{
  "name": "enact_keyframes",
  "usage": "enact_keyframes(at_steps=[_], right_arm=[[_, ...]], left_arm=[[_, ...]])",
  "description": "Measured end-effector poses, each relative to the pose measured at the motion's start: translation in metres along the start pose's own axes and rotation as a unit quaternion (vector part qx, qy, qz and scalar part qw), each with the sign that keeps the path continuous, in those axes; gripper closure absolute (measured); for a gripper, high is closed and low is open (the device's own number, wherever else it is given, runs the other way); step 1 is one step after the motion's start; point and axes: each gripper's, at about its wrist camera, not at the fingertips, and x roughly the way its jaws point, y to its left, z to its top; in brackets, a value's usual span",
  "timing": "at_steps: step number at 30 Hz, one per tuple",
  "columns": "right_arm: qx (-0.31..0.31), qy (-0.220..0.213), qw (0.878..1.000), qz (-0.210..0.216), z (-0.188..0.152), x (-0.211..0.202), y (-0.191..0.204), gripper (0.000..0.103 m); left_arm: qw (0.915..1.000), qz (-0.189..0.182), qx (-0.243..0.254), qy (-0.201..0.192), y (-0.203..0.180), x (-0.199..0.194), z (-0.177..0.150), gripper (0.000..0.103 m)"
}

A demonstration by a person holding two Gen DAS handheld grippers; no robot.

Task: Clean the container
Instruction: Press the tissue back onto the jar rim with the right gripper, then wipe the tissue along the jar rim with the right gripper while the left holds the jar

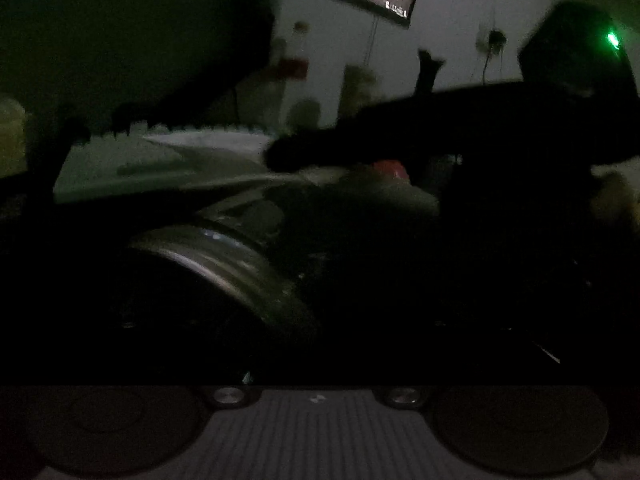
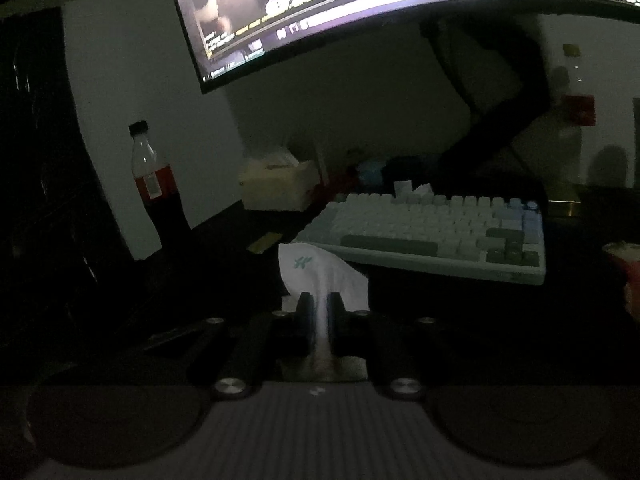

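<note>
Two views: both dim, the left wrist one blurred as well.
Monitor (image 2: pixel 360 8): lit, hangs above your desk, its lower edge crossing the top of the right wrist view.
Keyboard (image 2: pixel 432 236): pale keys, sits beyond your right gripper, slightly right of it.
Container (image 1: pixel 224 264): a round, ridged metallic rim close in front of your left wrist camera; most of its body is lost in the dark.
Cola bottle (image 2: pixel 154 184): upright by the wall at left, dark cap on.
Tissue (image 2: pixel 320 276): white, small green mark, pinched in your right gripper (image 2: pixel 319 306), jaws nearly together on it.
Left gripper: fingers not made out in the dark; you cannot tell its jaw state or whether it grips the container.
</note>
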Motion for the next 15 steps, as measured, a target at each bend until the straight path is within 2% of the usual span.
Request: enact_keyframes(at_steps=[4,8,10,15], right_arm=[[0.000,-0.015,1.000,0.002,0.001,-0.014,0.005,0.093],[-0.009,-0.040,0.999,-0.001,0.005,-0.027,0.016,0.093],[-0.014,-0.045,0.999,0.004,0.007,-0.027,0.022,0.093],[-0.027,-0.017,0.999,0.025,0.003,-0.007,0.036,0.093]], left_arm=[[0.9999,0.012,-0.006,-0.001,0.007,0.001,0.001,0.030],[0.9997,0.015,-0.012,-0.014,0.016,0.000,0.000,0.021],[0.9996,0.014,-0.017,-0.019,0.020,0.001,0.001,0.021],[0.9992,0.008,-0.034,-0.022,0.026,0.002,0.004,0.021]])
